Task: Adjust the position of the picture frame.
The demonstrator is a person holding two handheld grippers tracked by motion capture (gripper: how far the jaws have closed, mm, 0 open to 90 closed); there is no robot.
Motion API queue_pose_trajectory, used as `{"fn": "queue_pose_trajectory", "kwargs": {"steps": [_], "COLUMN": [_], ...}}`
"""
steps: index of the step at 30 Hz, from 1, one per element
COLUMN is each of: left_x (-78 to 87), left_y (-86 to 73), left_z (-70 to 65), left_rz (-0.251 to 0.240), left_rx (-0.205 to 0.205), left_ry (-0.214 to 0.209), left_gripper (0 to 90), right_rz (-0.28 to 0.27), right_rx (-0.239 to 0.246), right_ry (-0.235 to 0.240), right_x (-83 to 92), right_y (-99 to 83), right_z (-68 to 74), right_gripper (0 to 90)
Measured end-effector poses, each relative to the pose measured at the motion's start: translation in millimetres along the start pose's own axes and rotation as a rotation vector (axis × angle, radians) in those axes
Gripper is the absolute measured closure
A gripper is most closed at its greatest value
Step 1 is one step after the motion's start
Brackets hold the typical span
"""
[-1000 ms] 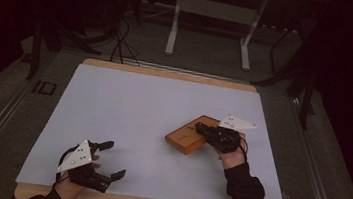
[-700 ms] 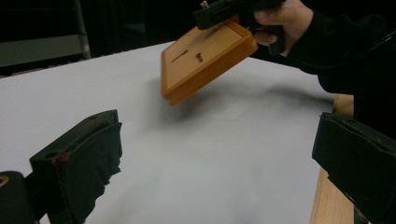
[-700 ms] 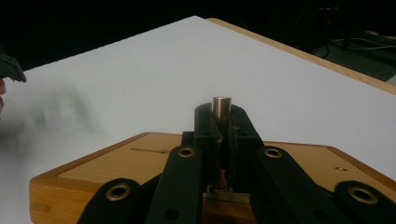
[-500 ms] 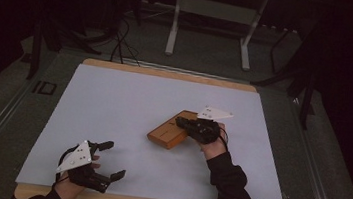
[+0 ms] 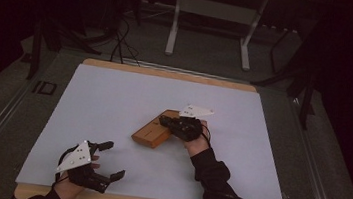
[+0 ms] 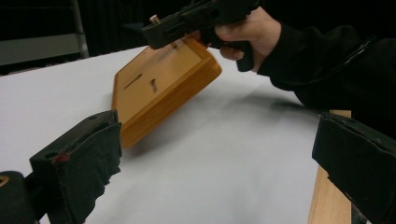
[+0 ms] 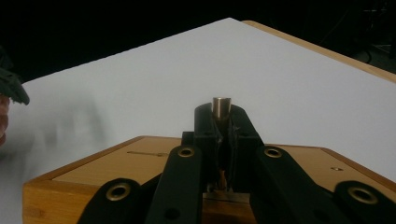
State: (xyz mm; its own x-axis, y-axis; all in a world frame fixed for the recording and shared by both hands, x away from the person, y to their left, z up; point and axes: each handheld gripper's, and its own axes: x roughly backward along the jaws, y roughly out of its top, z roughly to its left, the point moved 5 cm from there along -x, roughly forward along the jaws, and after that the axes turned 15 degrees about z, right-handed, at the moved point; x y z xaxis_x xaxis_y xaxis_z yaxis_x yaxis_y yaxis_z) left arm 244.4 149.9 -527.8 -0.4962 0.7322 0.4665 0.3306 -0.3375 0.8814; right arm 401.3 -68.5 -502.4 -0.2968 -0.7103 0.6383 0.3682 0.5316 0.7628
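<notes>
High view: right claw (image 5: 169,124) is sitting over the wooden block (image 5: 153,129) mid-surface (image 5: 114,97) on white sheet, left claw (image 5: 109,161) is resting w/ jaws wide near front-left edge. Left gripper view: block (image 6: 161,88) is tilting, far end raised under right claw (image 6: 161,28), near edge on sheet. Right gripper view: jaws are pinching narrow on a small peg (image 7: 221,106) above block's top.

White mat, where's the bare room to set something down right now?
The white mat is bare across its far half and left side. It is crowded mid-right, where the right gripper grips the tilted wooden box, and near-left around the left gripper.
</notes>
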Motion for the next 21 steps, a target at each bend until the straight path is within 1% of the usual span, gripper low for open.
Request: {"fn": "queue_pose_trajectory", "kwargs": {"steps": [4, 7, 11, 13, 18, 21], "left_x": [0.1, 0.1, -0.3, -0.1, -0.2, -0.3], "left_y": [-0.4, -0.4, -0.3, -0.3, -0.4, -0.5], "left_z": [-0.3, -0.3, -0.7, -0.8, -1.0, -1.5], "left_rz": [0.003, 0.003, 0.004, 0.004, 0.006, 0.009], "left_rx": [-0.004, -0.004, -0.005, -0.006, -0.008, -0.013], "left_ry": [-0.001, -0.001, -0.002, -0.002, -0.001, -0.001], "left_gripper": [1.7, 1.7, 1.7, 1.7, 1.7, 1.7], "right_rz": [0.005, 0.006, 0.024, 0.024, 0.033, 0.06], "right_rx": [0.019, 0.029, 0.037, 0.036, 0.033, 0.04], "right_ry": [0.012, 0.019, 0.023, 0.032, 0.037, 0.05], "right_x": [-12.8, -16.5, -24.1, -25.1, -23.3, -19.2], "right_y": [1.3, 0.4, -4.0, -5.6, -9.2, -18.1], "right_z": [4.3, 6.0, 8.5, 9.5, 10.1, 9.8], "right_gripper": [85.1, 85.1, 85.1, 85.1, 85.1, 85.0]}}
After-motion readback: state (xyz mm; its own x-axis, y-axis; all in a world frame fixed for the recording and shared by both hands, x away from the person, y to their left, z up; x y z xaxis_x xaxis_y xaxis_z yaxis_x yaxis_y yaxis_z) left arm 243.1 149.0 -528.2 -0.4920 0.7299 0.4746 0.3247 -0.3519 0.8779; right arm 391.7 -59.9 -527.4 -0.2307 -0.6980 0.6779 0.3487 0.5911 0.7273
